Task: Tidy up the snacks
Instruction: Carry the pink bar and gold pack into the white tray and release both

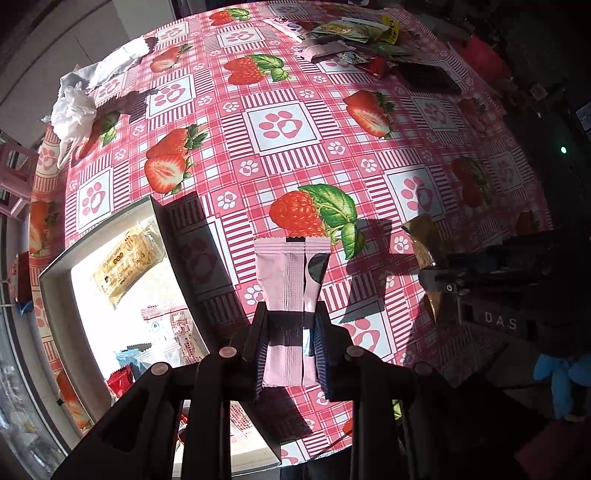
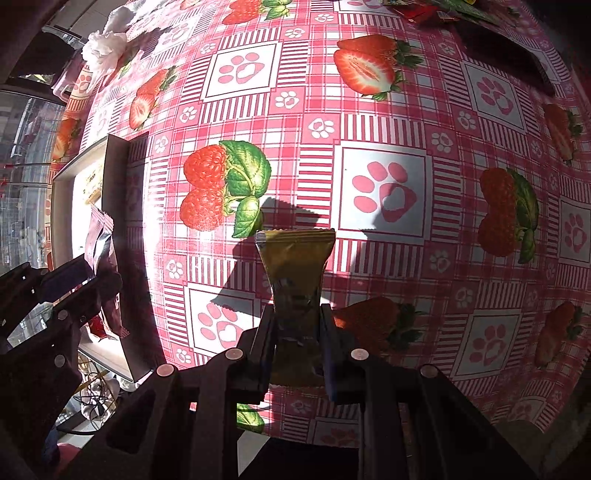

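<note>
Carrying two snacks at once, mid-transfer by our reading. Left gripper (image 1: 290, 325) clamped across the waist of a pink sachet (image 1: 290, 280), held above the surface. Right gripper (image 2: 297, 332) pinched on a gold packet (image 2: 295, 266), also lifted, casting its shadow on the cloth.

Just left of the left gripper: white box (image 1: 55, 269), open-topped, already holding a yellow cracker pack (image 1: 125, 262), a white printed packet (image 1: 170, 328), and blue and red wrappers at its near end. We judge the next move to be a swing left over the box's near wall, then release; the sachet goes first, being closest.

Room: the box's raised wall stands between sachet and interior, so we need height before crossing. The two grippers sit near each other; stagger the drops. Mid-surface (image 1: 332, 110) open. Far edge: remaining snack pile (image 1: 354, 33), a dark flat object (image 1: 428, 75), crumpled white paper (image 1: 77, 99) far left.
</note>
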